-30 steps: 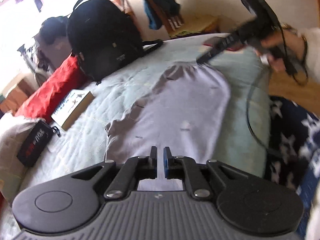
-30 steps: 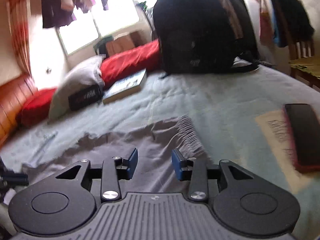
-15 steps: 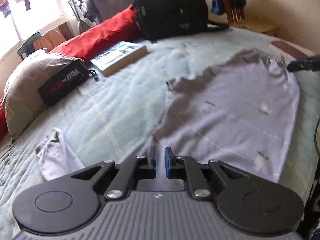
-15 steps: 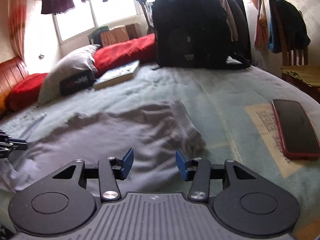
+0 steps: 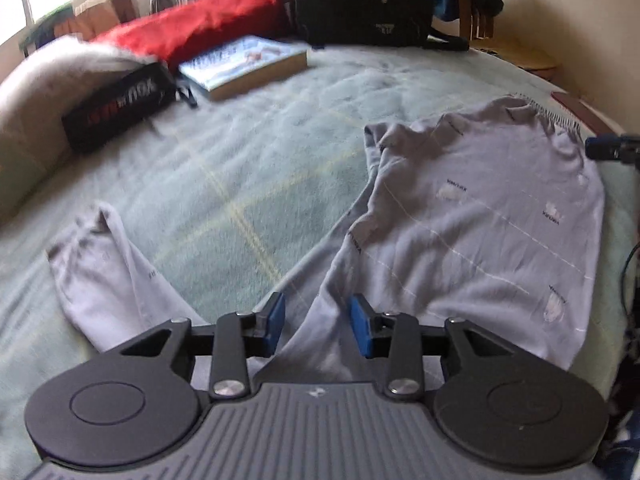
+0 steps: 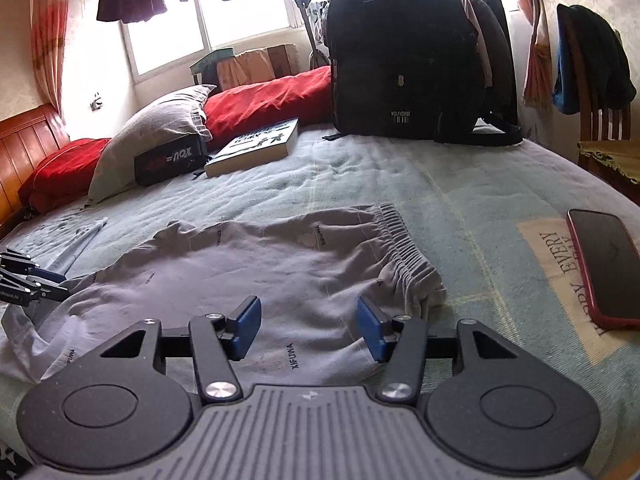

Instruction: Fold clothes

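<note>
Left wrist view: pale grey trousers (image 5: 472,216) lie flat on the bed (image 5: 248,152), the body spread ahead and right of the left gripper (image 5: 316,326), one leg trailing off to its left. The left jaws have just been opening and stand apart, with a ridge of the fabric rising between them, not pinched. A black pouch (image 5: 120,104) beyond bears blurred lettering.

Right wrist view: the right gripper (image 6: 308,328) has its jaws parted, just been widening, over the trousers, gathered waistband (image 6: 404,248) ahead right. "XIFUWA" is printed on the cloth. The bed cover reads "EVERY" beside a red-cased phone (image 6: 608,264).
</note>
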